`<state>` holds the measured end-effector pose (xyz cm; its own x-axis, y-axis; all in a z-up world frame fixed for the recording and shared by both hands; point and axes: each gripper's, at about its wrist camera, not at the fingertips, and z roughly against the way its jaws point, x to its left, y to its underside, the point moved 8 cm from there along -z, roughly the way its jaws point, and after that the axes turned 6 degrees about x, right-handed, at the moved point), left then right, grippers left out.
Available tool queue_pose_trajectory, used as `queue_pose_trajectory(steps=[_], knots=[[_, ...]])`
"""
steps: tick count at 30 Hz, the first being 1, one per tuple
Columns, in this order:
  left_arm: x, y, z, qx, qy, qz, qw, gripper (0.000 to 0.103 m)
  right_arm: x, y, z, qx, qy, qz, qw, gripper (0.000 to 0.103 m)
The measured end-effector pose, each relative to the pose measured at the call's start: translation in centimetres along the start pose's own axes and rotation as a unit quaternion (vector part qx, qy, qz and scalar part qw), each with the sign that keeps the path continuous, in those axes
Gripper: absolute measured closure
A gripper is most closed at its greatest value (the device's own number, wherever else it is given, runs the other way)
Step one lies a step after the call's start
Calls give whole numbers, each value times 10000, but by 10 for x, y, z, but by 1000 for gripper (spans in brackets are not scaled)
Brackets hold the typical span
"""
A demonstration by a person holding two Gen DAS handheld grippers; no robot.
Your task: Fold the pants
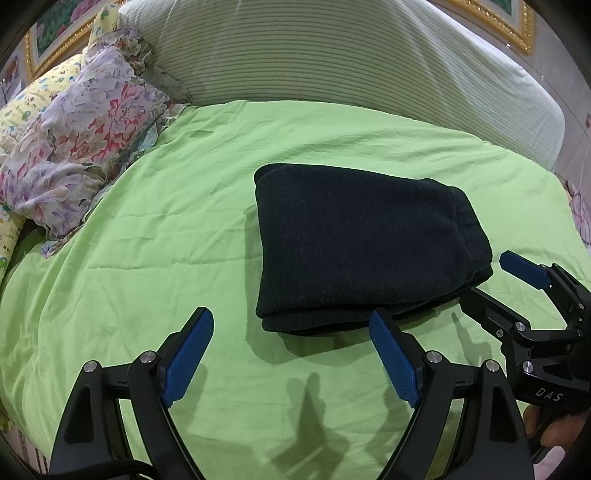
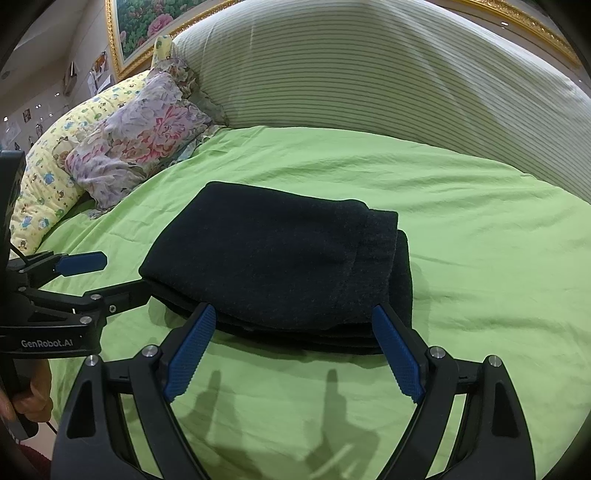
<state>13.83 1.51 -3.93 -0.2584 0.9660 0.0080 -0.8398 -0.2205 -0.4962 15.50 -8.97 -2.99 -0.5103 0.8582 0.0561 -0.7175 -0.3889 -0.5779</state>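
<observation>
The dark navy pants (image 1: 365, 247) lie folded into a compact stack on the green bedsheet (image 1: 166, 258); they also show in the right wrist view (image 2: 280, 266). My left gripper (image 1: 291, 325) is open and empty, just in front of the stack's near left edge. My right gripper (image 2: 293, 321) is open and empty, its fingers either side of the stack's near edge. In the left wrist view the right gripper (image 1: 491, 284) sits by the stack's right corner. In the right wrist view the left gripper (image 2: 122, 273) sits by the stack's left corner.
A floral pillow (image 1: 77, 147) and a yellow patterned pillow (image 2: 48, 173) lie at the far left of the bed. A striped padded headboard (image 1: 332, 55) runs along the back. A gold-framed picture (image 2: 155, 26) hangs above.
</observation>
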Motion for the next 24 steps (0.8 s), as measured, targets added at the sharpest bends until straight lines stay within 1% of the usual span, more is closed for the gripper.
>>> queue_pose_trajectory(steps=[24], knots=[[0,-1,3,-41,7,7,10000,16,-4,-2,3,-36,-11,-132,9999,16]])
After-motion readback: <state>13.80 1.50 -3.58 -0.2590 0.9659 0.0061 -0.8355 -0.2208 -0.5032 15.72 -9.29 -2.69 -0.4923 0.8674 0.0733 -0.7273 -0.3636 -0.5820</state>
